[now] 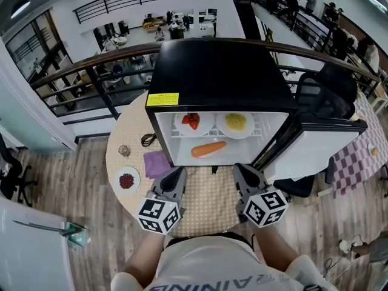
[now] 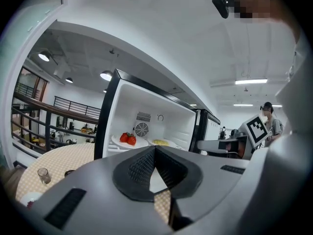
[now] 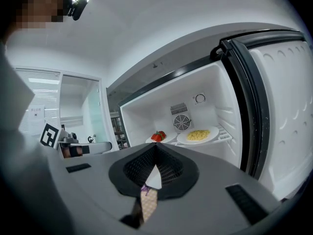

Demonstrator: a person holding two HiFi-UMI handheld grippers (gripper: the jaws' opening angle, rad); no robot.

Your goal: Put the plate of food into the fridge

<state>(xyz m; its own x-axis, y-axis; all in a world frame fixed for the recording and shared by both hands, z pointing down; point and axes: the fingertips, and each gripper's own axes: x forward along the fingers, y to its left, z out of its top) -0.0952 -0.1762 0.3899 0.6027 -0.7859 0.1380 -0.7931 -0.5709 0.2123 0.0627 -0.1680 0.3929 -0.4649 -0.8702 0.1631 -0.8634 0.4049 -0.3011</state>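
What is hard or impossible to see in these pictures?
Carrot: head view only; the left gripper and right gripper hide it in their own views.
Red food on the left plate: too small in head view to name.
Dark thing beside the fridge: too small in head view.
Fridge door: cut off by the right gripper view's edge.

Your head view looks steeply down on the open fridge [image 1: 218, 77] and round table [image 1: 128, 126], from above the table's near edge. Left gripper view sits low and close, facing into the fridge from its left; right gripper view does the same from its right. All three share the strawberry plate [image 1: 180, 128].
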